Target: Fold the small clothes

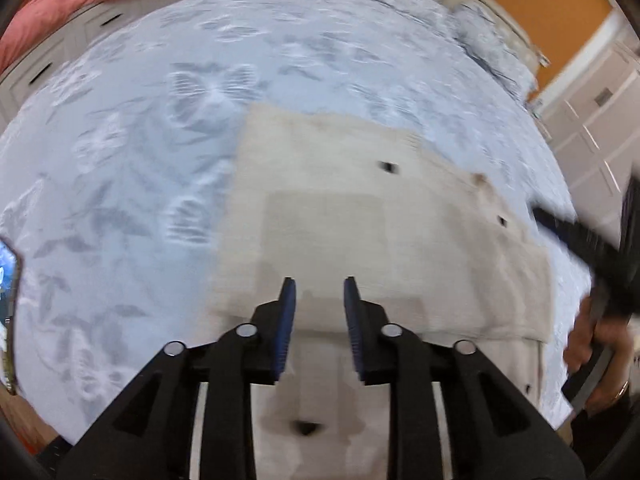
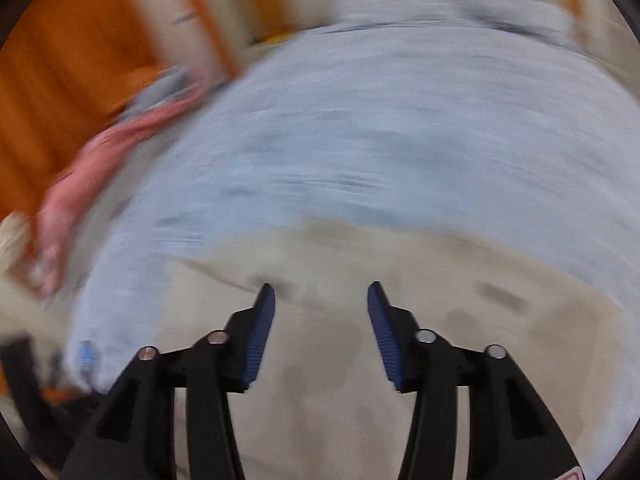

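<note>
**Beige garment spread on a floral bed, both grippers empty above it**

Orange walls and white drawer fronts [image 1: 592,136] ring a bed whose pale blue duvet [image 1: 132,168], printed with grey and white flowers and leaves, fills most of both views. At the far left of the left wrist view, a pink blanket [image 1: 52,8] lies heaped on a white unit beside the bed; the same pink cloth shows blurred at the left of the right wrist view. Pillows [image 1: 404,4] in matching fabric sit at the far end of the bed.

Right of the duvet's centre, a beige garment [image 1: 320,216] lies flat on the cover, with small dark buttons dotted along its right side and one near the bottom edge of the view. Its folded layers show as lighter and darker rectangles.

The left gripper [image 1: 319,286] hangs over the near part of the garment, its blue pads a narrow gap apart, with nothing pinched between them. Whether the tips touch the cloth cannot be told.

Further right in that view, a person's hand [image 1: 600,356] wearing a ring grasps the black handle of the other tool. In its own heavily blurred view, the right gripper [image 2: 321,290] hovers over the beige garment with its jaws spread wider and nothing held.
</note>
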`<action>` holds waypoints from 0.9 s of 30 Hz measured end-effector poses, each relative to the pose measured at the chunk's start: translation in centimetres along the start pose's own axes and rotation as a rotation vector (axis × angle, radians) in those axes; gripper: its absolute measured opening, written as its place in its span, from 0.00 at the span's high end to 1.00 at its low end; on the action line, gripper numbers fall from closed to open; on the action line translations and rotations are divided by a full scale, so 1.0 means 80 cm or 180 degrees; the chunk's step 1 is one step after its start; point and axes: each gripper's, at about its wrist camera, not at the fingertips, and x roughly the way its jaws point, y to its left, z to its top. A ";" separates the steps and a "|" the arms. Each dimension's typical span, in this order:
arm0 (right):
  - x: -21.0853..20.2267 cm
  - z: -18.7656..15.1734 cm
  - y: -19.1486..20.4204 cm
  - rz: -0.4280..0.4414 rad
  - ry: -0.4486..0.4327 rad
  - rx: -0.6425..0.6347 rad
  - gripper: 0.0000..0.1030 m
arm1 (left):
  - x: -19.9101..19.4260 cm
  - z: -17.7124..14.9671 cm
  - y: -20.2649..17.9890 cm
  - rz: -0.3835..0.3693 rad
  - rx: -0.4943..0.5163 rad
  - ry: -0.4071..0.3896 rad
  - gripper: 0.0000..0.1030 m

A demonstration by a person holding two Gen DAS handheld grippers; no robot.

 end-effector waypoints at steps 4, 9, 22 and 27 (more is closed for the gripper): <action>-0.024 -0.029 -0.149 -0.0550 0.0046 0.0659 0.52 | 0.036 -0.011 -0.064 -0.0064 0.0203 0.0192 0.76; 0.019 -0.055 -0.222 -0.0059 0.0495 0.1110 0.87 | 0.082 -0.032 -0.088 0.0048 0.0209 0.0462 0.75; -0.138 -0.219 -0.177 -0.0122 0.0685 0.0750 0.38 | -0.028 -0.117 0.023 0.0519 0.0096 0.0652 0.33; -0.144 -0.351 -0.150 0.0097 0.1367 0.1218 0.38 | -0.047 -0.172 0.087 0.0416 -0.0434 0.1012 0.33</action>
